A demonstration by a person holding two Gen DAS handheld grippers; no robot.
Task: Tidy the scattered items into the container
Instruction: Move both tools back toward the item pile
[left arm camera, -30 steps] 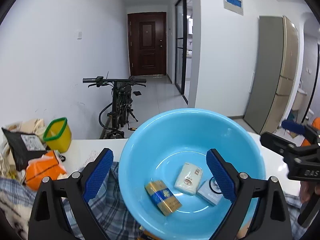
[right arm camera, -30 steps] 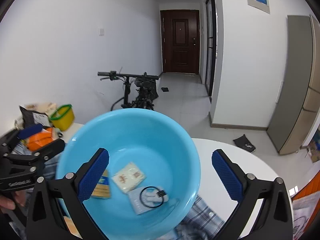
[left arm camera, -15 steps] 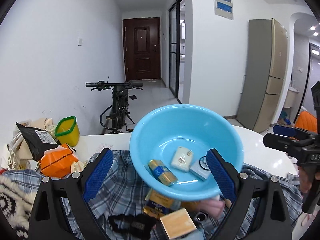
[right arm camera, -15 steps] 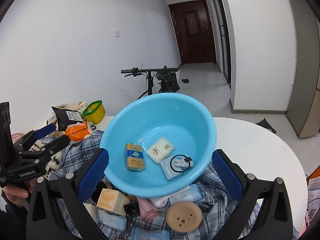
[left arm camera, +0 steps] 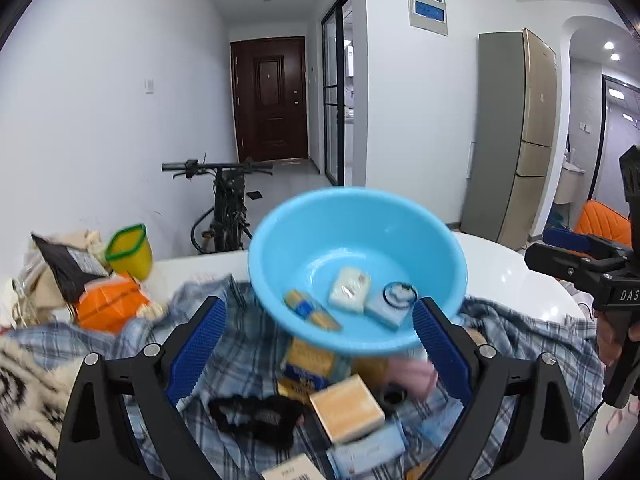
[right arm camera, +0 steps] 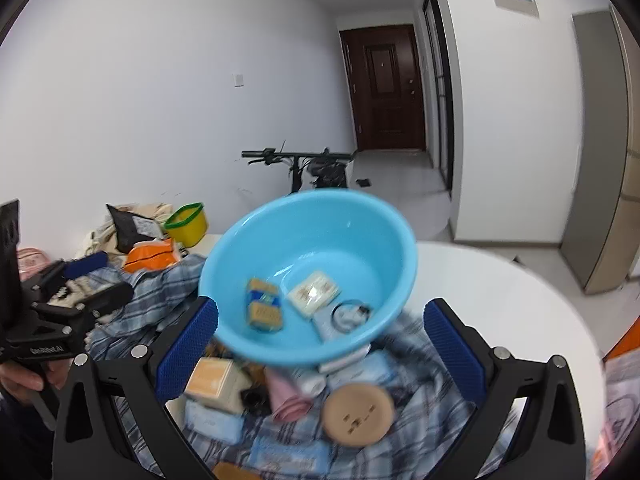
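Round white table (right arm camera: pixel 500 304), draped with a blue plaid cloth (left arm camera: pixel 248 344); on the cloth, a round light-blue plastic basin (left arm camera: pixel 360 240), tilted. Inside the basin: yellow-and-blue packet (right arm camera: pixel 263 307), white packet (right arm camera: pixel 314 293), pale-blue box (left arm camera: pixel 386 312); beside the basin: tan box (left arm camera: pixel 346 408), round tan disc (right arm camera: pixel 357 414), pink roll (right arm camera: pixel 288 396). Left gripper (left arm camera: pixel 318 356) and right gripper (right arm camera: pixel 320 354): both spread wide, holding nothing, before the basin.

On my counter (right arm camera: pixel 500 300), three packets lie in the basin (left arm camera: pixel 360 220), boxes scattered on the shirt (left arm camera: pixel 248 356) before it, a bicycle (left arm camera: pixel 224 208) behind.
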